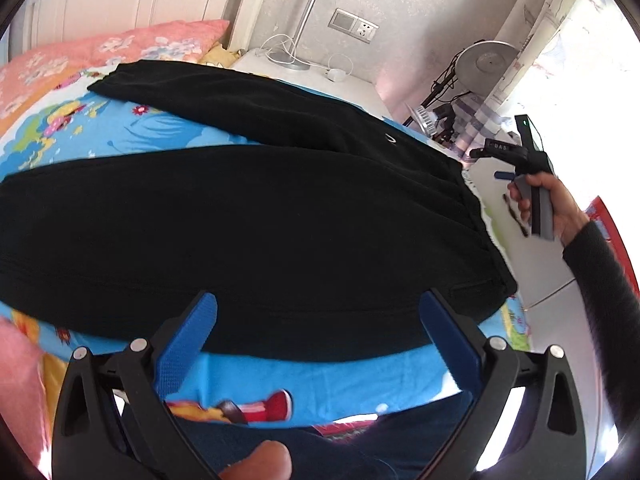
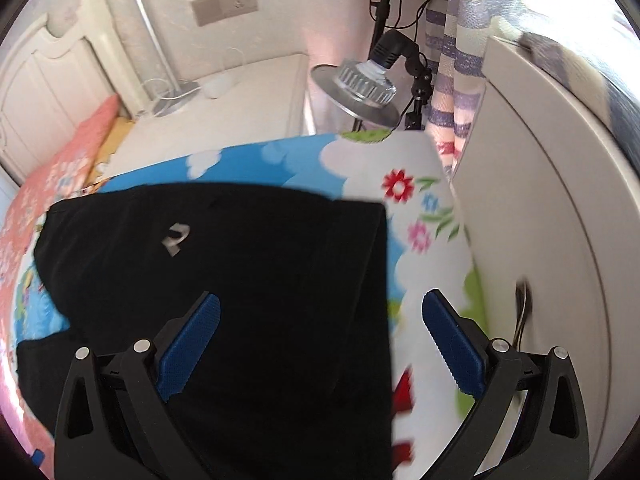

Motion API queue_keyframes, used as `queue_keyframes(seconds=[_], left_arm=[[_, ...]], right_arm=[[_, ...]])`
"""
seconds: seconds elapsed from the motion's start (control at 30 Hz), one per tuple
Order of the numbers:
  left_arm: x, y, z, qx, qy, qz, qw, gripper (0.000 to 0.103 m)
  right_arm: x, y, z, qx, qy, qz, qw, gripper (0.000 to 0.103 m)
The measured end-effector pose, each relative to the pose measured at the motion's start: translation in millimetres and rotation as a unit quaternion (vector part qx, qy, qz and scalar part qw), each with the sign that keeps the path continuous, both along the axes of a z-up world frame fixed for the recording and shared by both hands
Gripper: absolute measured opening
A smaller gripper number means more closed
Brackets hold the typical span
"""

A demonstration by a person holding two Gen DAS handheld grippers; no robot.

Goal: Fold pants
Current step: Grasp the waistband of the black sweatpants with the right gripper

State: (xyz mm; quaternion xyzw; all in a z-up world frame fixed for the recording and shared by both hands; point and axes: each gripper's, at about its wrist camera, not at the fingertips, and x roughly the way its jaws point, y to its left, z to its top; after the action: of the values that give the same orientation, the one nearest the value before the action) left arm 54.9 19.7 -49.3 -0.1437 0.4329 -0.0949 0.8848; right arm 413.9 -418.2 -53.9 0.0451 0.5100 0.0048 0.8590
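Black pants [image 1: 248, 216] lie spread flat on a bed, both legs running to the left and the waistband at the right. My left gripper [image 1: 318, 300] is open and empty, hovering above the near leg's front edge. In the right wrist view the pants [image 2: 248, 280] show a small white logo [image 2: 176, 238]. My right gripper [image 2: 320, 300] is open and empty above the waistband end, its right finger over the sheet. In the left wrist view the right gripper [image 1: 516, 168] is held in a hand off the bed's right edge.
The bed has a blue cartoon sheet [image 1: 132, 128] and a pink floral pillow [image 1: 100, 50] at the headboard end. A white nightstand [image 2: 224, 108] with cables stands beyond. A lamp on a stand [image 2: 360, 84] and a white cabinet [image 2: 540, 200] are right of the bed.
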Motion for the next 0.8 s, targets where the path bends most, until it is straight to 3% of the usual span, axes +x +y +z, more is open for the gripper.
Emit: queue_keyframes(seconds=[0.2, 0.4, 0.5, 0.53, 0.6, 0.63, 0.77, 0.8], left_arm=[[35, 10, -2, 0.002, 0.015, -0.001, 0.9999, 0.101], [61, 25, -2, 0.018, 0.026, 0.020, 0.9993, 0.101], [73, 34, -4, 0.022, 0.036, 0.036, 0.9985, 0.101], [76, 36, -5, 0.025, 0.037, 0.039, 0.9982, 0.101], [85, 39, -6, 0.032, 0.040, 0.042, 0.9978, 0.101], [90, 40, -5, 0.035, 0.040, 0.043, 0.9977, 0.101], [115, 44, -4, 0.016, 0.040, 0.039, 0.9983, 0.101], [127, 47, -3, 0.003, 0.040, 0.038, 0.9984, 0.101]], right_arm=[[63, -16, -31, -0.017, 0.034, 0.034, 0.999, 0.097], [94, -20, -58, -0.035, 0.079, 0.089, 0.992, 0.091], [100, -24, -65, -0.011, 0.082, 0.110, 0.990, 0.072], [100, -24, -66, 0.008, 0.084, 0.116, 0.990, 0.059], [98, -15, -61, -0.020, 0.066, 0.137, 0.988, 0.053], [96, -11, -58, -0.031, 0.058, 0.146, 0.987, 0.044], [82, -8, -27, -0.004, 0.015, 0.152, 0.988, 0.014], [73, -6, -15, -0.005, -0.005, 0.152, 0.988, 0.014]])
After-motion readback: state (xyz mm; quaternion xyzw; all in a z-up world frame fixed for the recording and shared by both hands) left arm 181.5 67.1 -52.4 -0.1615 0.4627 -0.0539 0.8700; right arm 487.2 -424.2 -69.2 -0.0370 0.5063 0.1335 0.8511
